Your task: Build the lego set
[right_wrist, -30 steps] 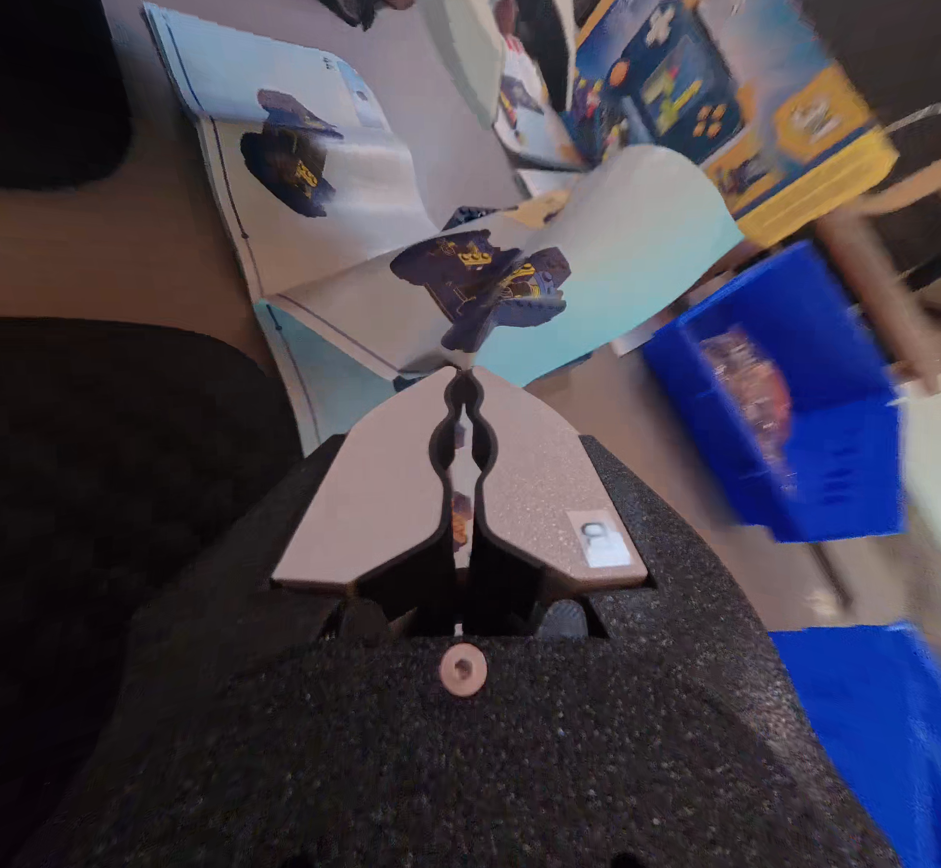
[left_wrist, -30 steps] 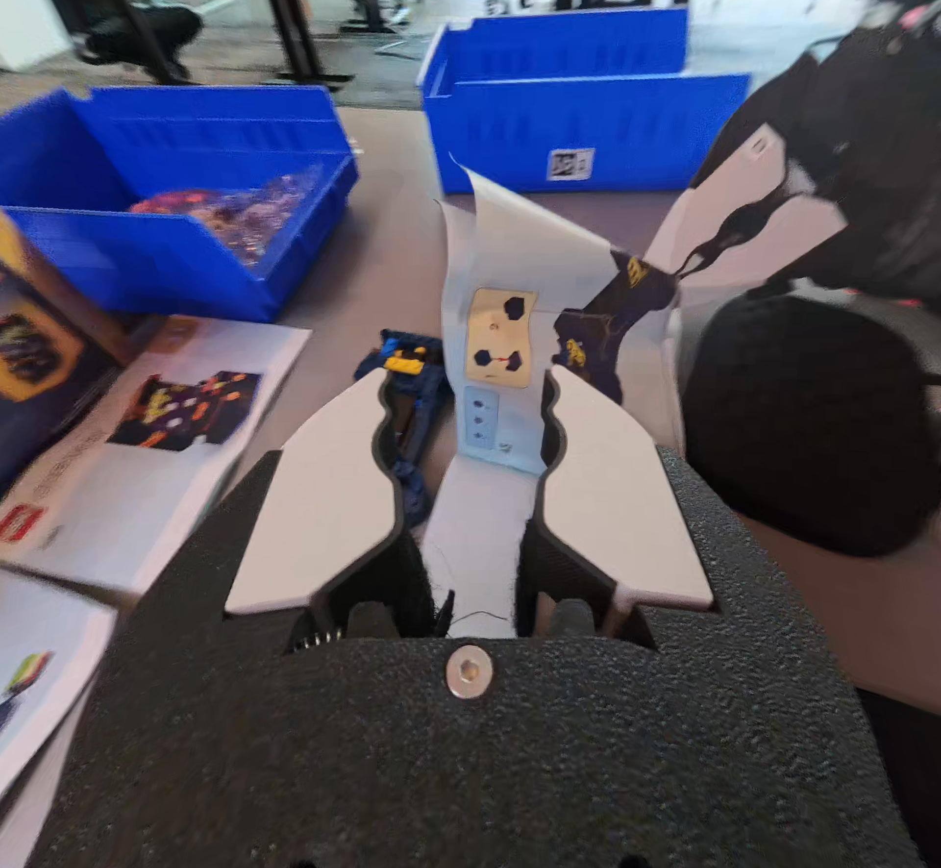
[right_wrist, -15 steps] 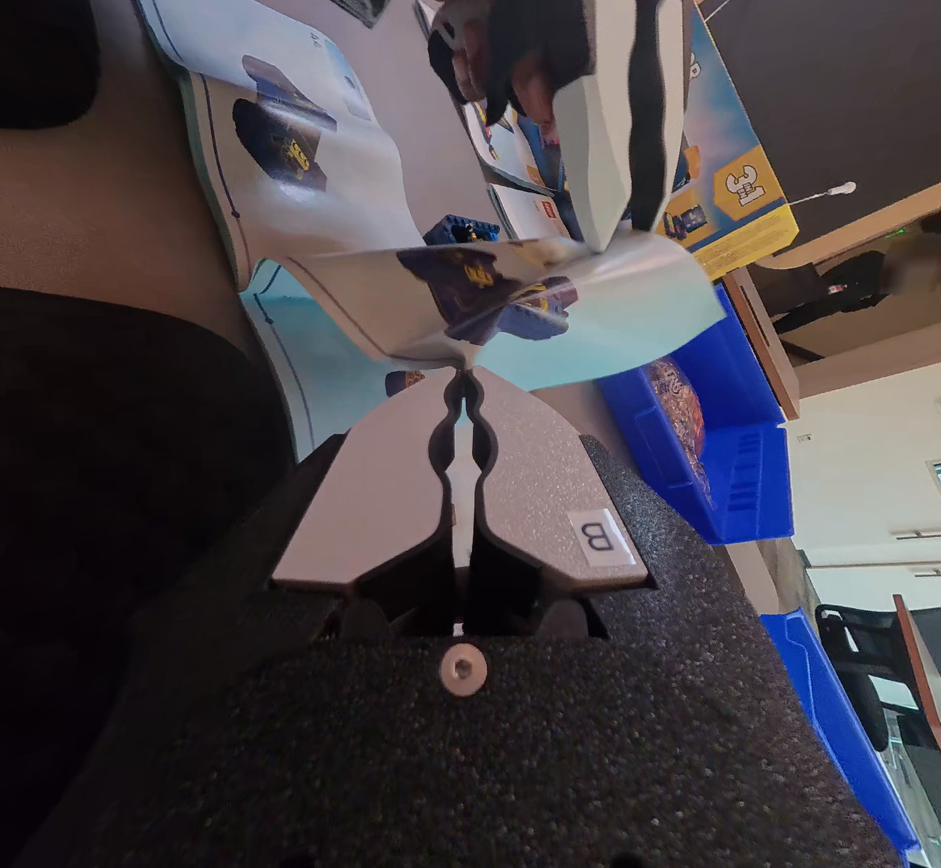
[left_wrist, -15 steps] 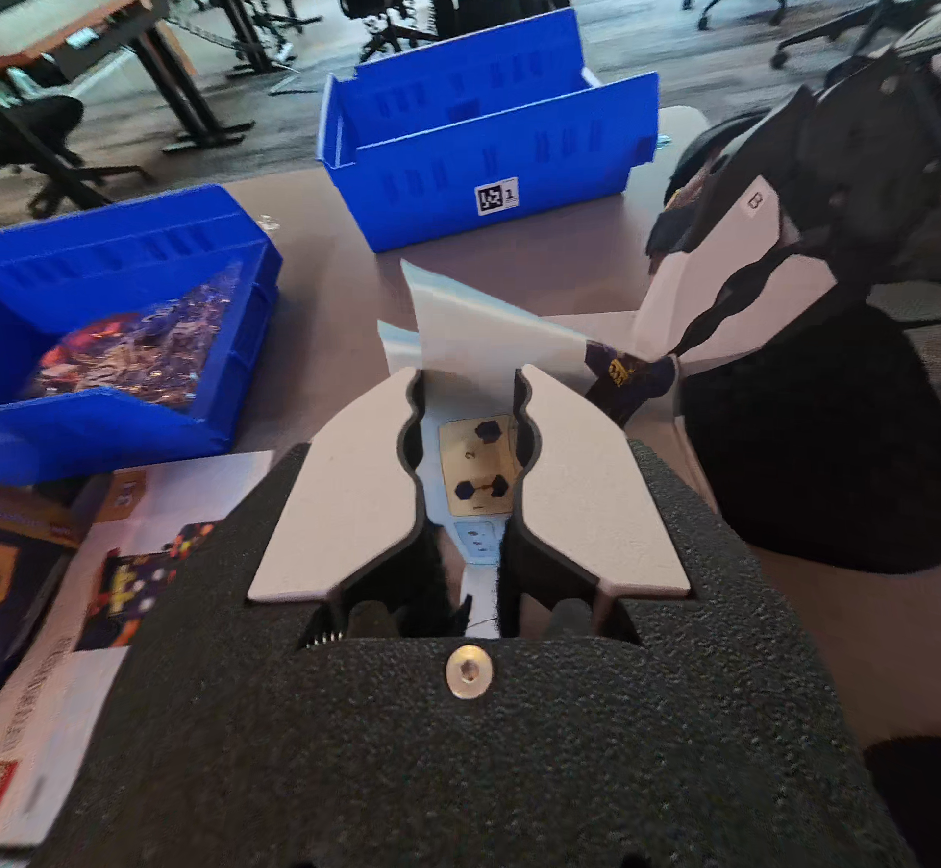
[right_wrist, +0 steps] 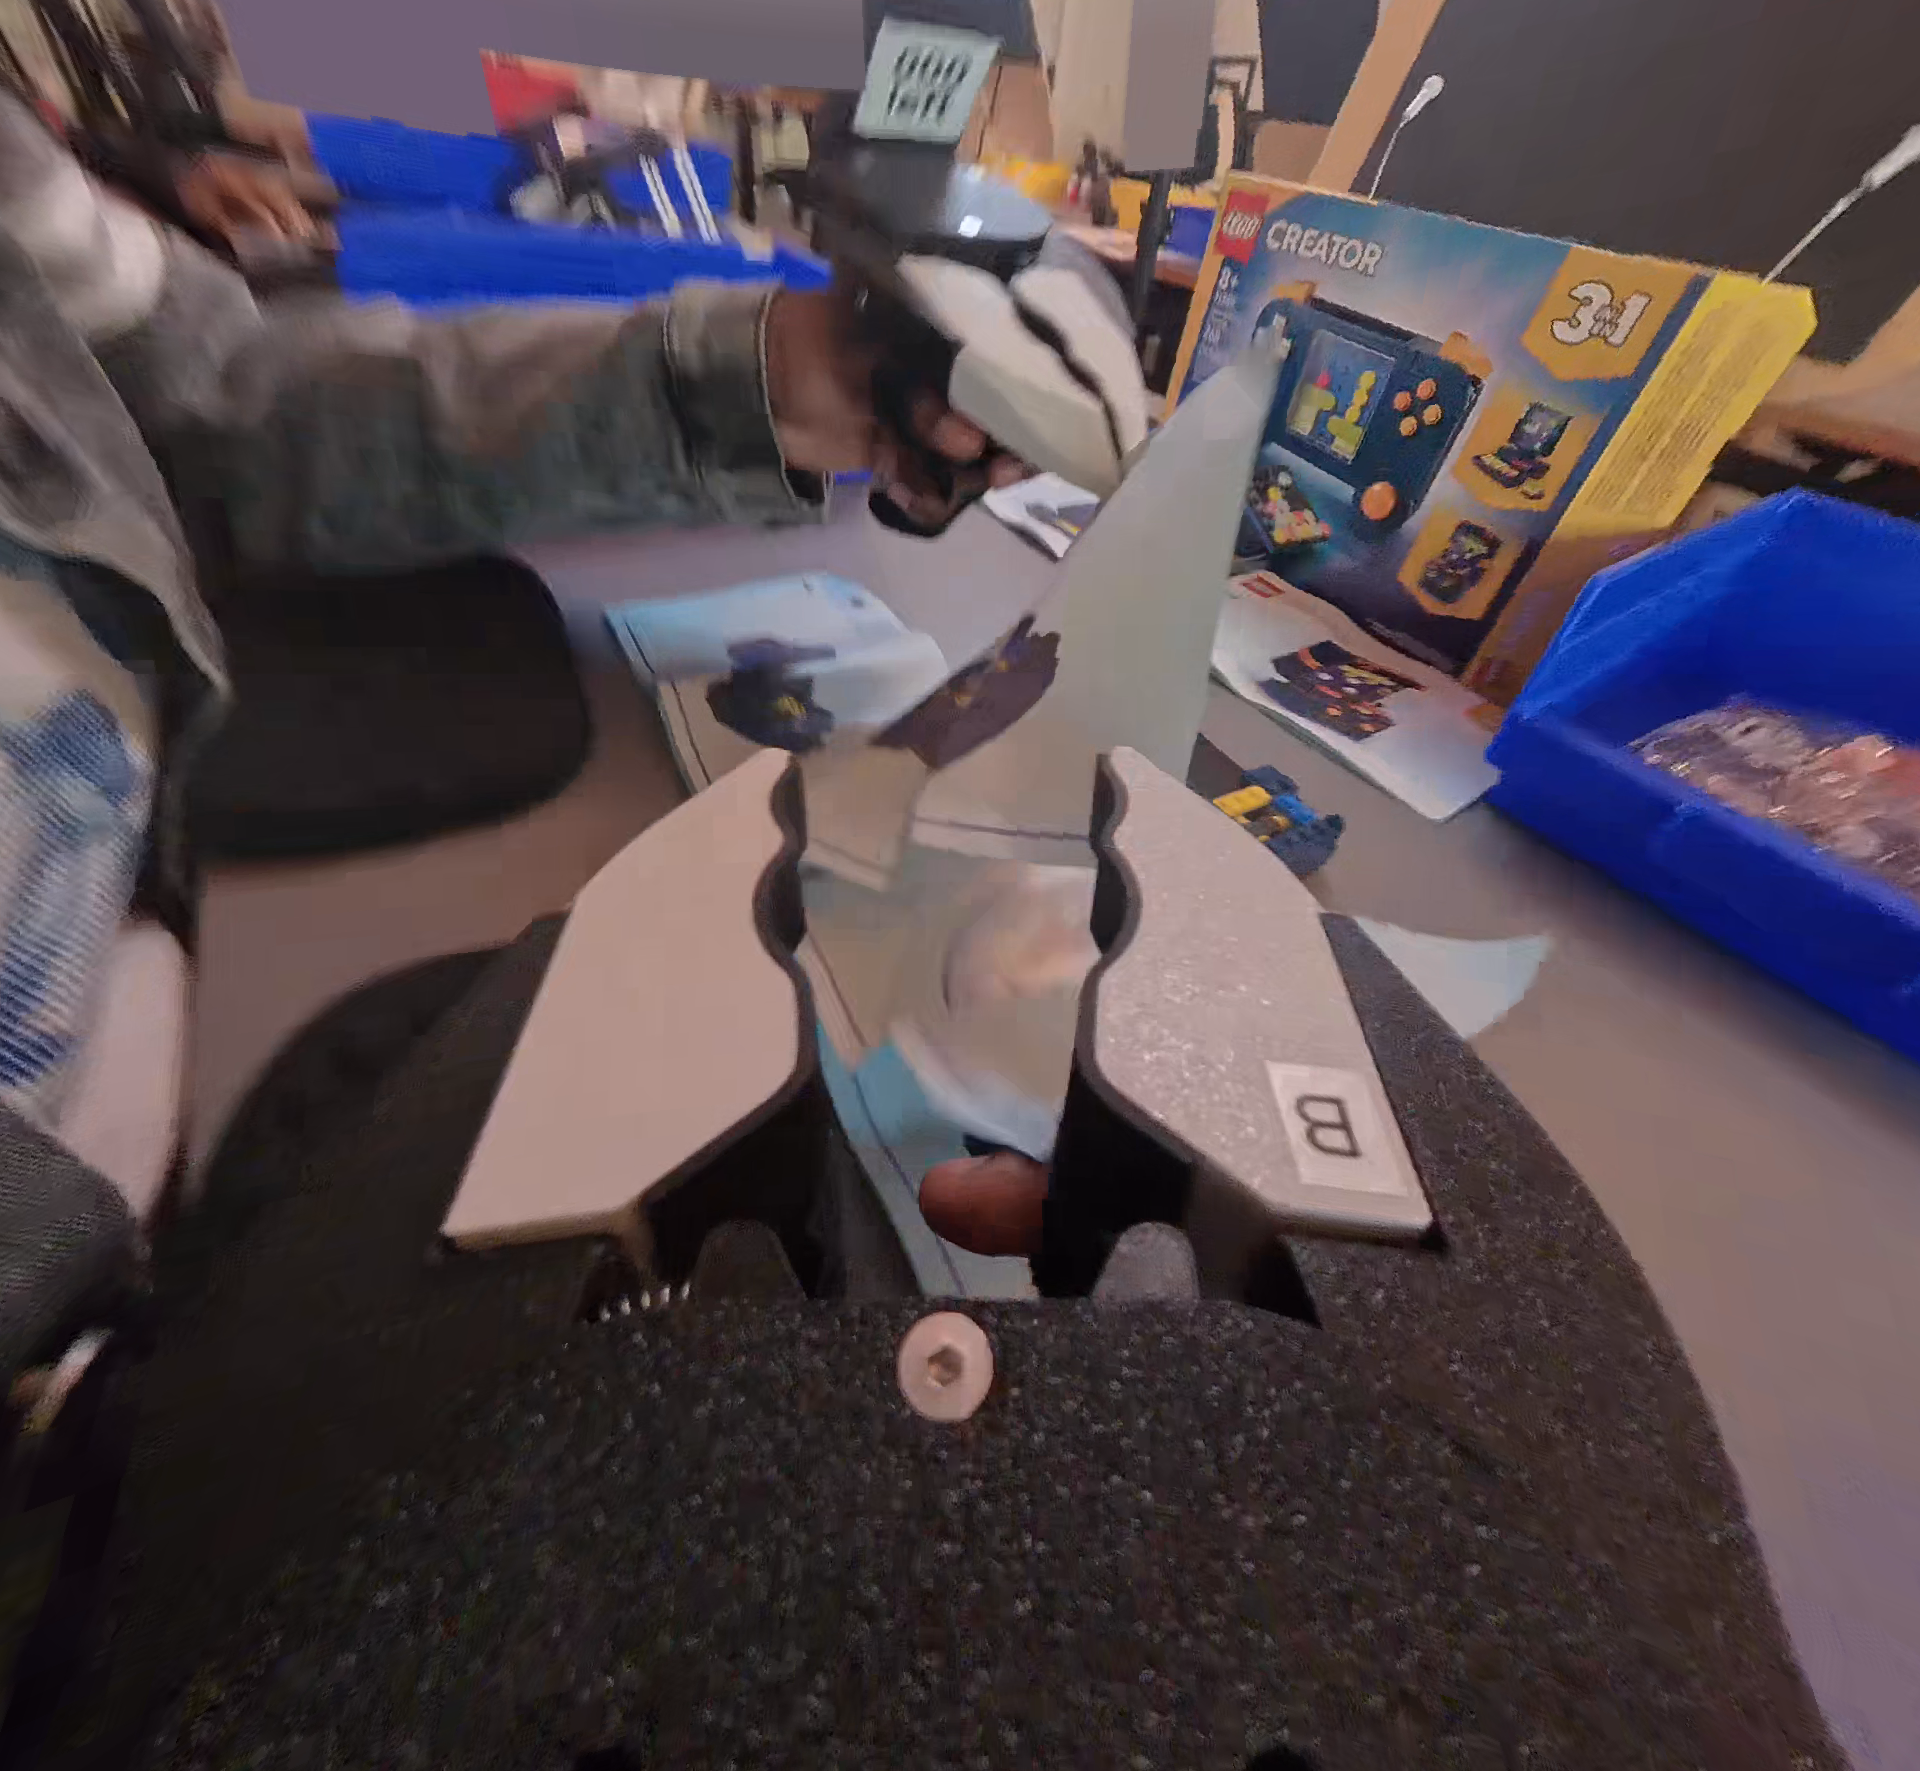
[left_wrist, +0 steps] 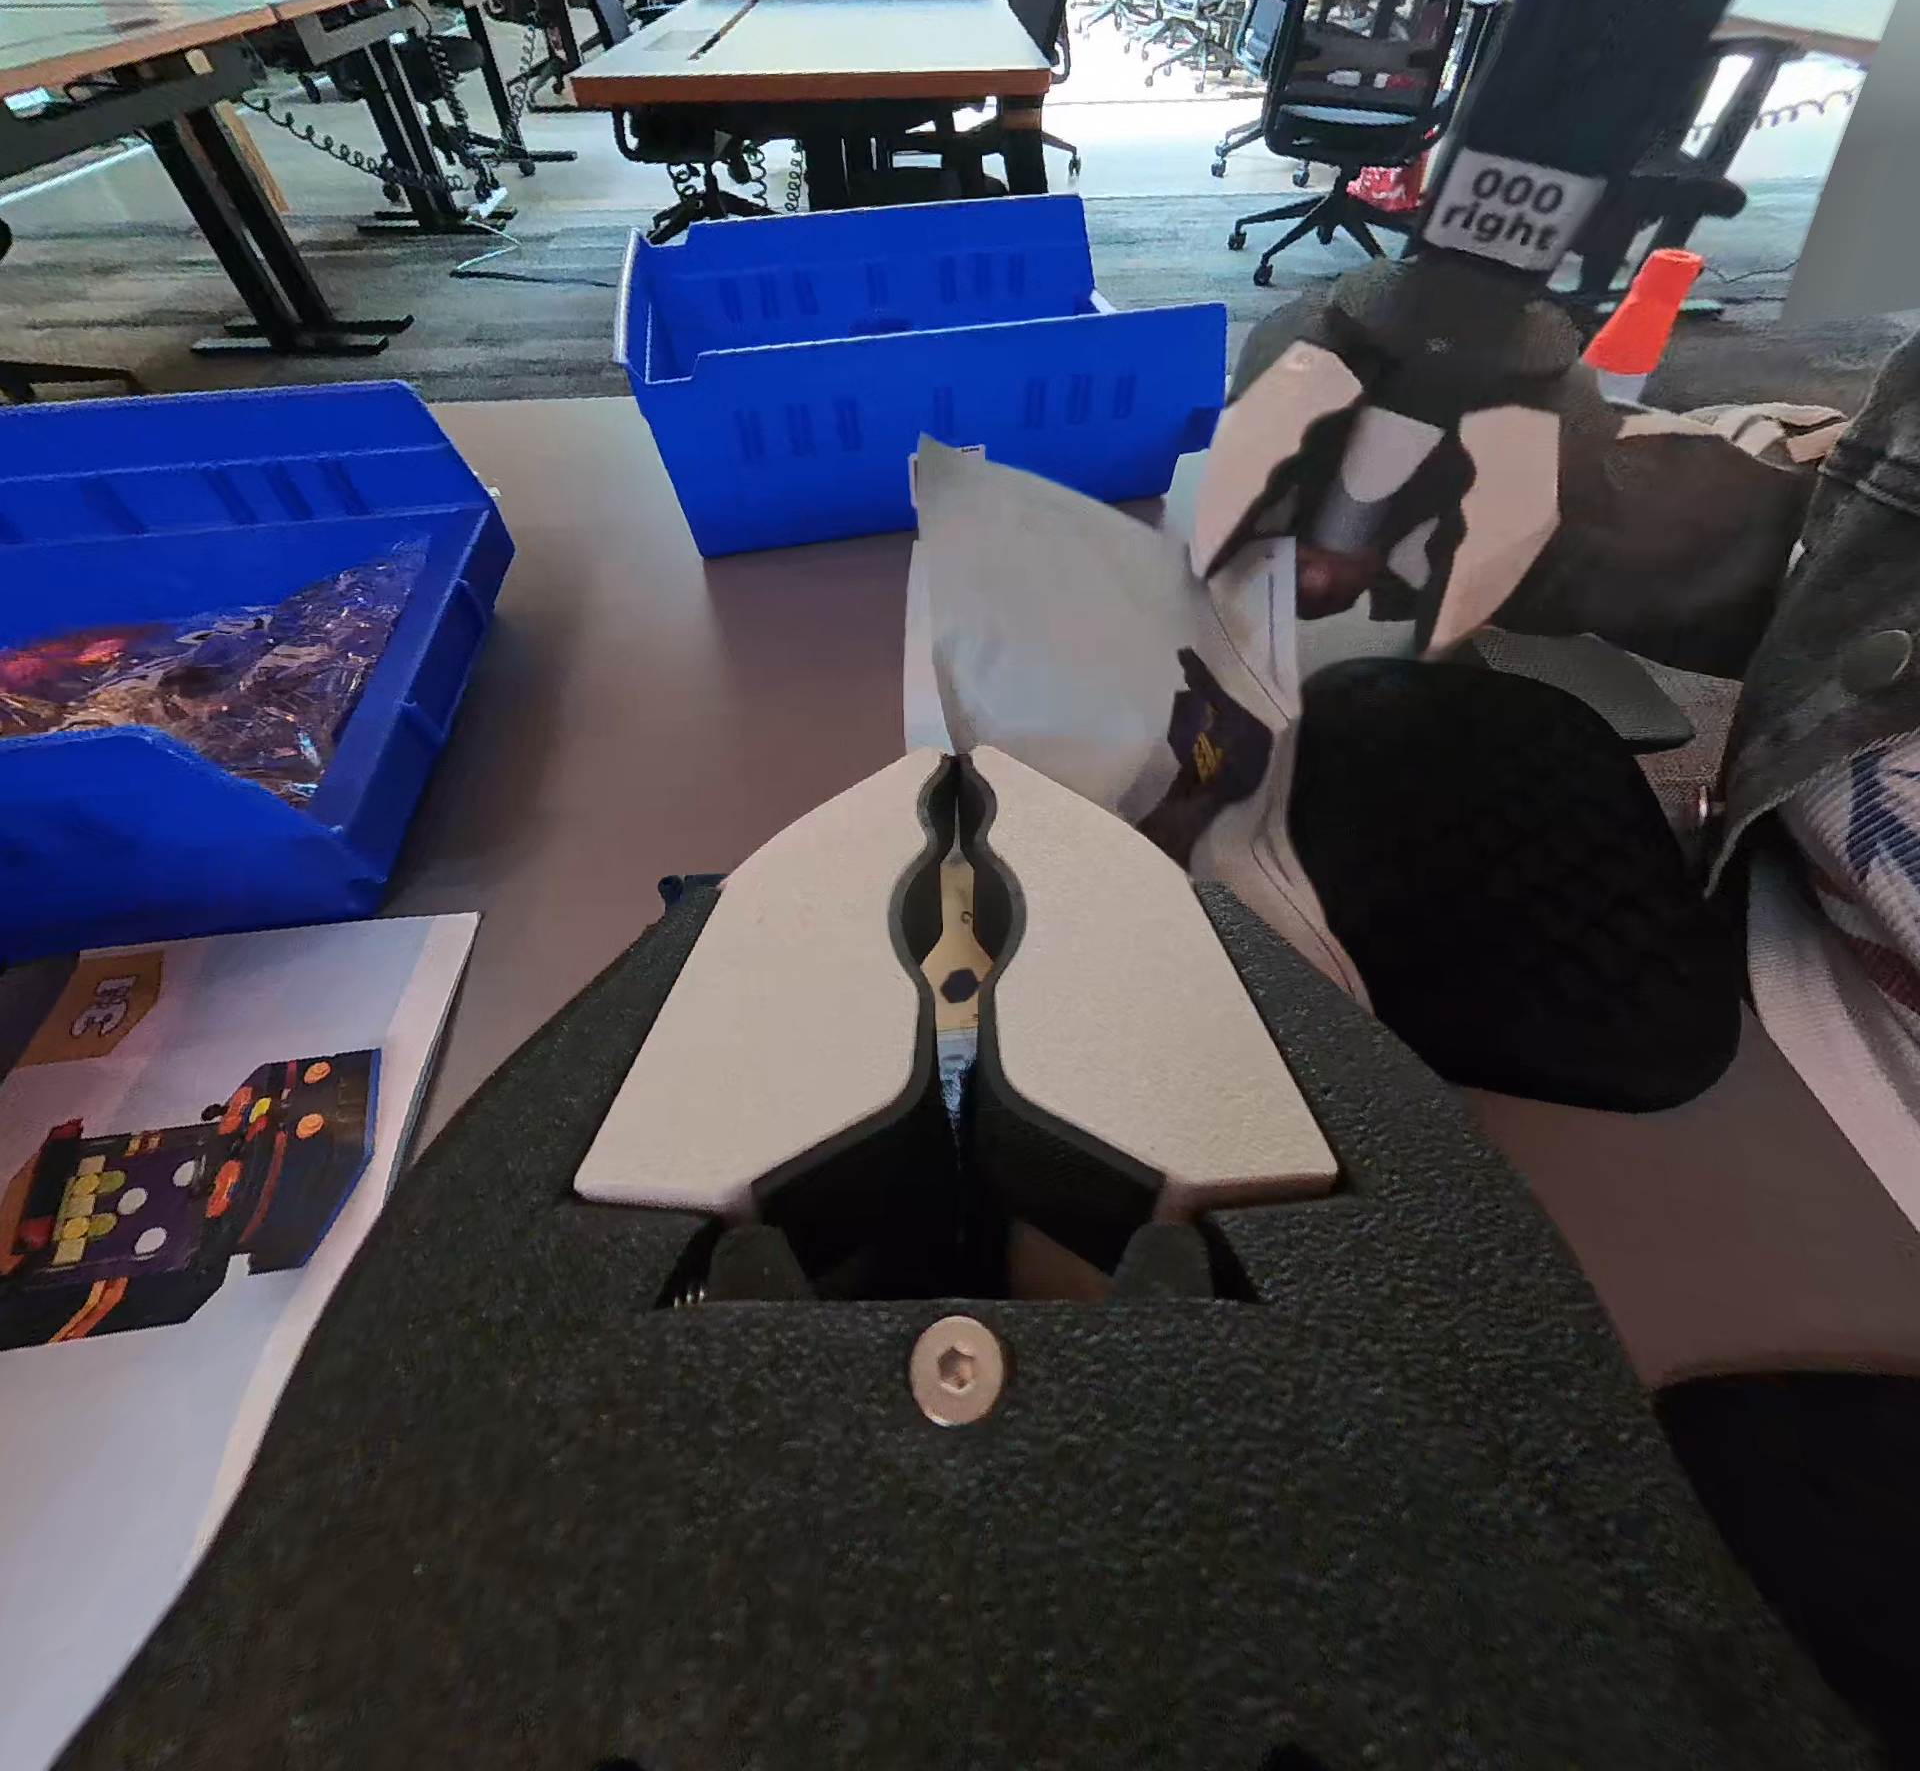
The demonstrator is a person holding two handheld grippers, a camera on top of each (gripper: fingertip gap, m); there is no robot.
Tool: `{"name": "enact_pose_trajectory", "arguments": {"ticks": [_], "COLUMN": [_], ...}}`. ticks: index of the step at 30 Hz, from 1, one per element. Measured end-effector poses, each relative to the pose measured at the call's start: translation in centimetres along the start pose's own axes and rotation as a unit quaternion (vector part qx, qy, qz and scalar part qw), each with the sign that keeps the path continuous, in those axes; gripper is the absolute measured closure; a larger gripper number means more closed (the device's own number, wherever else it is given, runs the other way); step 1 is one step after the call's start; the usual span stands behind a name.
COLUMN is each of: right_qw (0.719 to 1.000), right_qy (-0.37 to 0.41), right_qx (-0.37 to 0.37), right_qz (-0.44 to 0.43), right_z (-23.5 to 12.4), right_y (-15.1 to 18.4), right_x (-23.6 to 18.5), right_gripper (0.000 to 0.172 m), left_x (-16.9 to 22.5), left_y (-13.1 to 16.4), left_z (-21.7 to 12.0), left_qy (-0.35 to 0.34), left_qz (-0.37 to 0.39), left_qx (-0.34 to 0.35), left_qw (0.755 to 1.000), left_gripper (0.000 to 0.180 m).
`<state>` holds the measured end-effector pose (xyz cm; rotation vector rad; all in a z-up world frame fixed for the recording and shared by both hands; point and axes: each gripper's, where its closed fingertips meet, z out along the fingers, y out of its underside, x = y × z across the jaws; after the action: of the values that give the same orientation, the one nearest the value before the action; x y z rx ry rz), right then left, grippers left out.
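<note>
My left gripper [left_wrist: 956, 765] is shut on a pale page [left_wrist: 1039, 620] of an open instruction booklet [right_wrist: 748, 641] and holds it raised off the table. In the right wrist view the left gripper [right_wrist: 1122, 459] pinches that page [right_wrist: 1143, 599] at its upper edge. My right gripper [right_wrist: 945, 765] is open. The booklet's pages lie between and behind its fingers, with neither pad pressing on them. It also shows in the left wrist view [left_wrist: 1325, 609], with its jaws apart, beside the page. A small blue and yellow brick model [right_wrist: 1273, 817] lies on the table just right of it.
A blue bin with bagged bricks [left_wrist: 208, 661] stands left, an empty blue bin [left_wrist: 914, 391] behind. A second booklet [left_wrist: 208, 1098] lies front left. A toy box [right_wrist: 1455, 412] stands behind the page. A black pad [left_wrist: 1507, 890] and a person's sleeve [right_wrist: 416, 422] are close by. My right fingertips sit around 11 centimetres from my left ones.
My left gripper closed on the page and lifted it. My right gripper, which was shut on that page, opened and let it go.
</note>
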<state>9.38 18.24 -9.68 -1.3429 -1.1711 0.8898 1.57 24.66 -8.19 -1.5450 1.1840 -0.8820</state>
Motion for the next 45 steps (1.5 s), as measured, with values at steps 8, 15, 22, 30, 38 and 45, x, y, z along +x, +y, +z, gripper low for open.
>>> {"name": "enact_pose_trajectory", "arguments": {"ticks": [8, 15, 22, 30, 38, 45], "right_qw": [0.993, 0.973, 0.998, 0.952, 0.919, 0.876], "right_qy": [0.033, -0.087, -0.059, 0.029, 0.036, 0.048], "right_qx": [-0.085, -0.058, 0.011, -0.09, -0.17, -0.225], "right_qz": [0.072, 0.205, -0.017, -0.29, -0.355, -0.425], "right_z": [0.2, 3.6, 7.1, 11.7, 14.6, 16.0], "right_y": [2.0, 2.2, -2.2, -1.0, 1.1, 2.3], "right_x": [2.4, -0.6, -3.2, -6.6, -7.7, -8.0], "right_gripper": [0.099, 0.15, 0.172, 0.172, 0.171, 0.171], "left_x": [0.2, 0.0, -0.6, 5.4, 6.8, 6.0], "left_y": [0.6, 0.8, 0.1, 1.2, 1.7, 2.7], "left_z": [-0.8, -1.8, -7.9, -11.0, -10.5, -10.7], "left_qy": [-0.004, -0.016, -0.123, -0.108, -0.158, -0.251], "left_qz": [-0.005, -0.02, -0.142, -0.323, -0.33, -0.286], "left_qx": [0.003, 0.015, 0.096, 0.231, 0.161, 0.074], "left_qw": [1.0, 1.0, 0.977, 0.911, 0.917, 0.922], "left_gripper": [0.18, 0.18, 0.124, 0.107, 0.104, 0.11]}}
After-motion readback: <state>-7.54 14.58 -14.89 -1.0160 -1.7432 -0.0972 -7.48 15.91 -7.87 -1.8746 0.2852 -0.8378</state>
